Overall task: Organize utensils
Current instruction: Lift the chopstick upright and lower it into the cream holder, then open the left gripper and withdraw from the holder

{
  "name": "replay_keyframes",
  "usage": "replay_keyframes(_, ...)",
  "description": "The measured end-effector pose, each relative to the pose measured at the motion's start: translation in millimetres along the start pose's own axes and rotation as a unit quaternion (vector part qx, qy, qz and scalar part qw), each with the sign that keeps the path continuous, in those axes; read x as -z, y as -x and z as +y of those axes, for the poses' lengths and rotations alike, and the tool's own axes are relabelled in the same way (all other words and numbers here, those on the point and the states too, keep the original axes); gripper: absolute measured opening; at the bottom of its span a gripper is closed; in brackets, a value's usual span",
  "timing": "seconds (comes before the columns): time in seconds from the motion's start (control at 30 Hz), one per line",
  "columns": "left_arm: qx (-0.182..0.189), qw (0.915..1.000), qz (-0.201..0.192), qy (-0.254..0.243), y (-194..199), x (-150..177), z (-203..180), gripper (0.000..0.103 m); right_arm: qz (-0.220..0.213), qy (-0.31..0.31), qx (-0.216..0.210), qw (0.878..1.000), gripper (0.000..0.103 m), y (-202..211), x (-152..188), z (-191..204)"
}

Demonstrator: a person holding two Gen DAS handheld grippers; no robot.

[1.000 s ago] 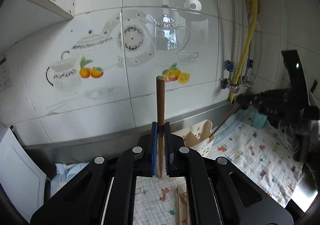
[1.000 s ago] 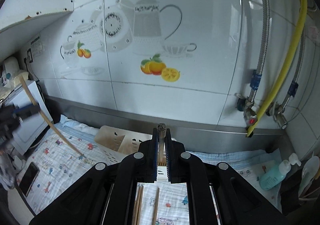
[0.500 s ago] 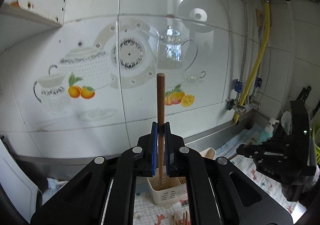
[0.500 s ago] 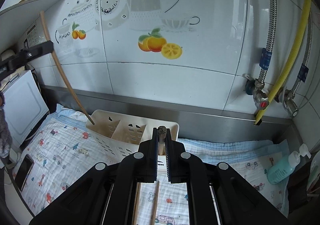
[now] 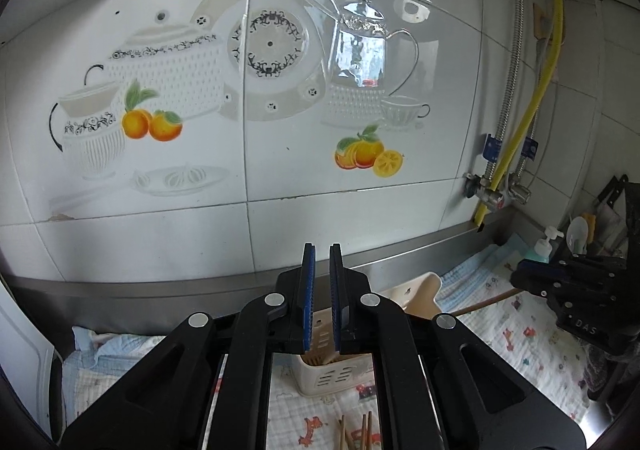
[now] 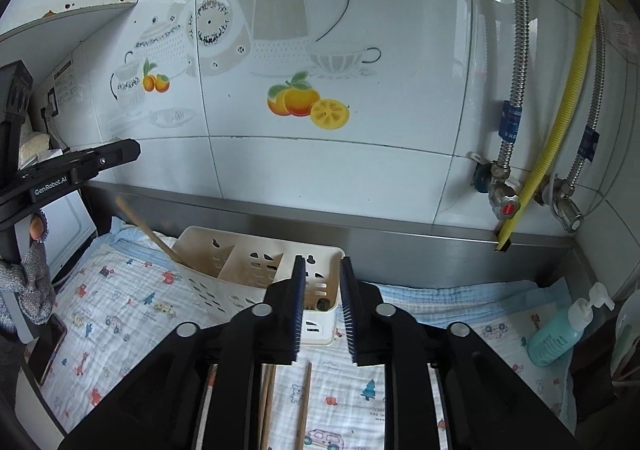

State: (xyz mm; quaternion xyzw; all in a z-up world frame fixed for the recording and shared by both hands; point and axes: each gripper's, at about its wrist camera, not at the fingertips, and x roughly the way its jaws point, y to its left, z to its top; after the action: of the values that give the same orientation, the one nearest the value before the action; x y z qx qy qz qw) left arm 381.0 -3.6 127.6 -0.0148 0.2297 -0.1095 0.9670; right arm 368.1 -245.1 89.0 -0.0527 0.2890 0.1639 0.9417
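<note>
Left hand-held gripper [image 5: 322, 298]: jaws parted a little, nothing between them, above the cream utensil caddy [image 5: 332, 374], which has chopstick tips showing inside. Right hand-held gripper [image 6: 322, 310]: jaws wide apart, empty, over the caddy's right end. One chopstick [image 6: 148, 228] leans out of the caddy's left compartment. Loose chopsticks [image 6: 304, 402] lie on the printed cloth [image 6: 120, 314] covering the surface, in front of the caddy. Soap bottle [image 6: 560, 330] well off to the right.

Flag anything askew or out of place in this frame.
One chopstick leans steeply out of the left end of the cream utensil holder rather than standing upright. Several loose chopsticks lie on the printed cloth in front of it. Both grippers are open.
</note>
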Motion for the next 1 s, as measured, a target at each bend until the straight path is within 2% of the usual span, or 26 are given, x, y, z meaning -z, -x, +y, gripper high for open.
replay_keyframes(0.1, 0.003, 1.0000, -0.004, 0.003, 8.3, -1.0, 0.7, 0.008, -0.013, 0.003, 0.005, 1.000, 0.026, 14.4, 1.6, 1.8)
replay_keyframes(0.17, 0.004, 0.9999, -0.009, 0.002, 17.8, -0.9, 0.5, 0.008, -0.023, 0.002, 0.005, 1.000, 0.034, 24.7, 4.3, 3.0)
replay_keyframes(0.33, -0.002, 0.9997, -0.023, -0.008, 50.0, 5.2, -1.5, 0.009, -0.037, 0.001, 0.000, 0.999, 0.043, 50.0, 20.7, 9.9)
replay_keyframes(0.47, -0.001, 0.9997, -0.022, -0.007, 73.6, 23.4, -0.1, 0.011, -0.042, 0.004, 0.005, 0.999, 0.047, 66.9, 43.1, 18.4)
replay_keyframes(0.53, -0.003, 0.9998, -0.020, -0.005, 84.6, 37.4, 1.4, 0.022, -0.042, 0.004, 0.005, 0.999, 0.051, 73.0, 56.1, 22.6)
replay_keyframes(0.7, -0.008, 0.9999, -0.006, -0.001, 104.8, 78.7, 6.1, 0.030, -0.036, 0.000, 0.005, 0.999, 0.055, 83.8, 95.0, 33.6)
replay_keyframes(0.8, -0.009, 0.9999, 0.010, 0.002, 111.0, 105.8, 8.0, 0.038, -0.028, -0.006, 0.006, 1.000, 0.056, 86.8, 119.2, 39.2)
replay_keyframes(1.0, -0.009, 0.9980, 0.062, -0.004, 109.9, 165.4, 8.7, 0.039, -0.011, -0.006, 0.023, 1.000, 0.059, 86.2, 161.6, 50.1)
